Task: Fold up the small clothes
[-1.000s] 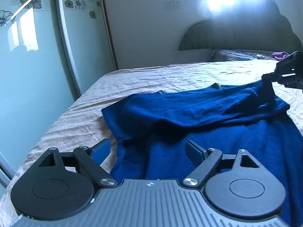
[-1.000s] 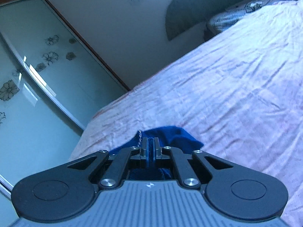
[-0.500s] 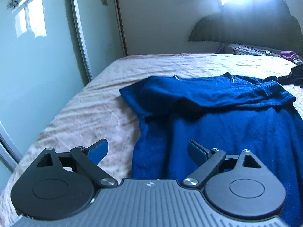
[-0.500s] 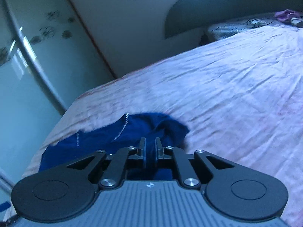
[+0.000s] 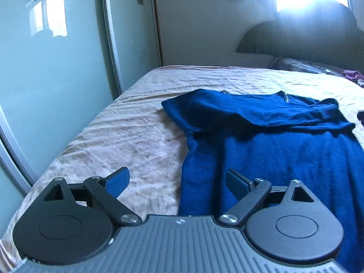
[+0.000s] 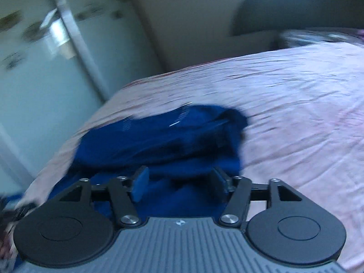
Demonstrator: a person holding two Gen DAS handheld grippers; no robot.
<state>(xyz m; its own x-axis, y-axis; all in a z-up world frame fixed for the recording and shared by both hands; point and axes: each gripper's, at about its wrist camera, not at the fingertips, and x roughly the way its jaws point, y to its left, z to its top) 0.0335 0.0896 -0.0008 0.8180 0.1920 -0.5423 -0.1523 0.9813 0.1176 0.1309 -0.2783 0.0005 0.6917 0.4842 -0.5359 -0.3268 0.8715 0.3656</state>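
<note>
A dark blue knit sweater lies on the pink bed sheet, with a sleeve folded across its upper part. My left gripper is open and empty, hovering near the sweater's left edge. In the right wrist view the sweater lies just ahead, blurred by motion. My right gripper is open and empty above the sweater's near part.
A glass wardrobe door with flower prints runs along the bed's left side. A dark headboard and pillows stand at the far end. The sheet stretches to the right of the sweater.
My right gripper has opened and let go of the sweater's sleeve, then pulled back. The sleeve now lies folded on the sweater. My left gripper has drifted slightly left and back.
</note>
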